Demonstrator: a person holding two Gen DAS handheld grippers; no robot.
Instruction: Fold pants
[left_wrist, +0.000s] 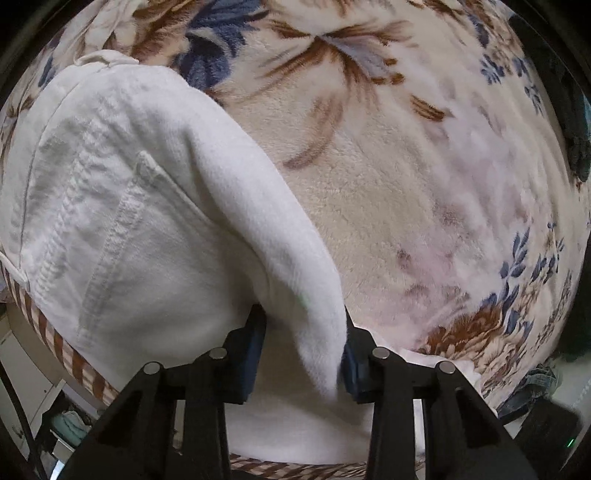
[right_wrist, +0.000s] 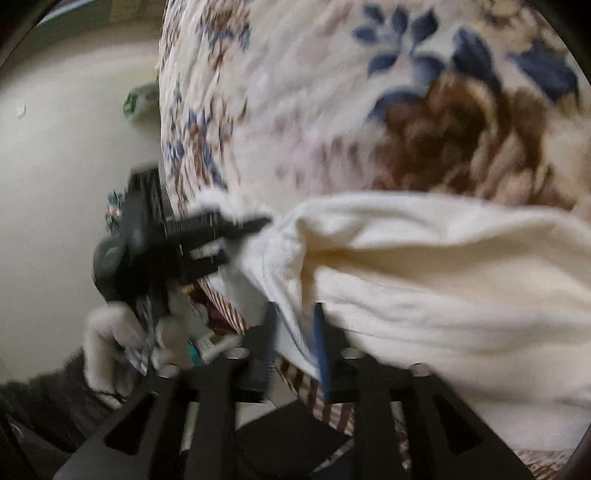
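White pants (left_wrist: 129, 221) lie on a floral fleece blanket (left_wrist: 406, 184), with seams and a belt loop showing. My left gripper (left_wrist: 304, 354) points steeply down at the near edge, and a thick fold of the pants fills the gap between its blue pads, so it is shut on them. In the blurred right wrist view my right gripper (right_wrist: 295, 332) stands narrow, shut on a hanging strip of the pants (right_wrist: 443, 277). The left gripper (right_wrist: 247, 238) shows there too, held by a white-gloved hand (right_wrist: 107, 343), its tips at the pants' edge.
The bed's brown striped side (left_wrist: 55, 343) runs just below the pants, with pale floor (right_wrist: 55, 147) beyond it. Dark clothing (left_wrist: 576, 140) lies at the blanket's right edge. Denim (left_wrist: 535, 384) and a black box (left_wrist: 554, 435) with a green light sit at the lower right.
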